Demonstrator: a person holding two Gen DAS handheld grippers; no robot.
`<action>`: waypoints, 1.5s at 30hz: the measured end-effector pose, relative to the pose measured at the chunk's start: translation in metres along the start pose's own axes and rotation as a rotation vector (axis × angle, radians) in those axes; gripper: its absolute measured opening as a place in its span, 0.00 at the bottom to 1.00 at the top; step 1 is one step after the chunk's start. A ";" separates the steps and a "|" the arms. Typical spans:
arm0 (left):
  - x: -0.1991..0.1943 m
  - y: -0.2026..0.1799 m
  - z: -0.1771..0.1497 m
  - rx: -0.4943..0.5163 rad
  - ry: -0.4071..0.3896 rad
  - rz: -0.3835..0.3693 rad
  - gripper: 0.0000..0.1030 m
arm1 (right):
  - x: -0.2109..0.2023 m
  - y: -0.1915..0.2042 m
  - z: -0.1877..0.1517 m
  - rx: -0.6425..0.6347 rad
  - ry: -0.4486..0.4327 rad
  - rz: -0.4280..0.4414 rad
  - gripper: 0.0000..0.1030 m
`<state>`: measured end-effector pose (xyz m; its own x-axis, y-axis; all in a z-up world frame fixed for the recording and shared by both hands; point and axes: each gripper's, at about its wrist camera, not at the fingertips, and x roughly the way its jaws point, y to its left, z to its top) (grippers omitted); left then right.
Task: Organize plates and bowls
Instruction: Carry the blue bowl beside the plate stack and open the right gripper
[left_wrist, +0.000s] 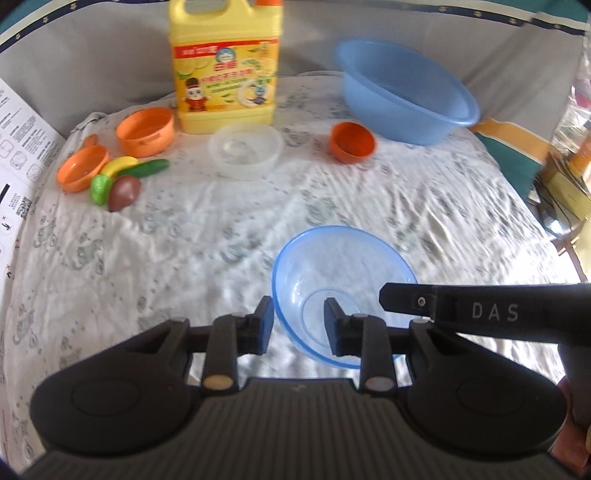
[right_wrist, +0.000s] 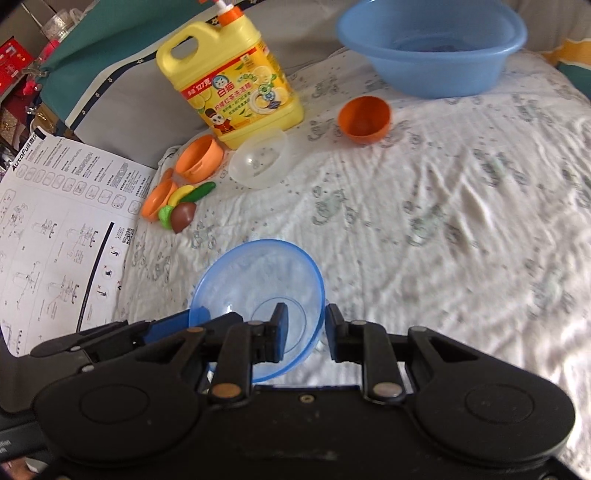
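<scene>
A clear blue bowl (left_wrist: 343, 280) (right_wrist: 258, 280) sits on the patterned white cloth near me. My left gripper (left_wrist: 299, 325) is open, its jaws straddling the bowl's left rim, one finger inside and one outside. My right gripper (right_wrist: 306, 328) is open and straddles the bowl's right rim the same way; its finger shows in the left wrist view (left_wrist: 406, 297). Farther back lie a clear bowl (left_wrist: 245, 149) (right_wrist: 258, 160), an orange cup (left_wrist: 352, 142) (right_wrist: 365, 119), an orange bowl (left_wrist: 146, 131) (right_wrist: 199, 158) and an orange dish (left_wrist: 81, 168) (right_wrist: 158, 201).
A yellow detergent jug (left_wrist: 225, 70) (right_wrist: 236, 88) stands at the back. A large blue basin (left_wrist: 406, 92) (right_wrist: 432, 48) sits back right. Toy fruit and vegetables (left_wrist: 122, 181) (right_wrist: 184, 206) lie by the orange dish. A printed instruction sheet (right_wrist: 55, 236) lies at the left.
</scene>
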<state>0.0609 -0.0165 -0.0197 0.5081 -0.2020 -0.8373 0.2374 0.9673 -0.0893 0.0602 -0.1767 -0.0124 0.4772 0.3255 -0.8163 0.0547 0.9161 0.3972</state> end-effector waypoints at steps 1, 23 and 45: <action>-0.002 -0.004 -0.003 0.005 0.001 -0.004 0.27 | -0.004 -0.003 -0.004 0.001 -0.003 -0.002 0.22; -0.003 -0.032 -0.054 0.052 0.071 -0.040 0.29 | -0.028 -0.026 -0.060 -0.017 0.025 -0.032 0.24; 0.012 -0.031 -0.067 0.057 0.123 -0.041 0.33 | -0.018 -0.030 -0.068 -0.020 0.057 -0.032 0.26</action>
<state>0.0039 -0.0389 -0.0632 0.3930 -0.2171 -0.8936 0.3040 0.9478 -0.0965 -0.0096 -0.1941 -0.0378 0.4246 0.3078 -0.8515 0.0513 0.9308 0.3620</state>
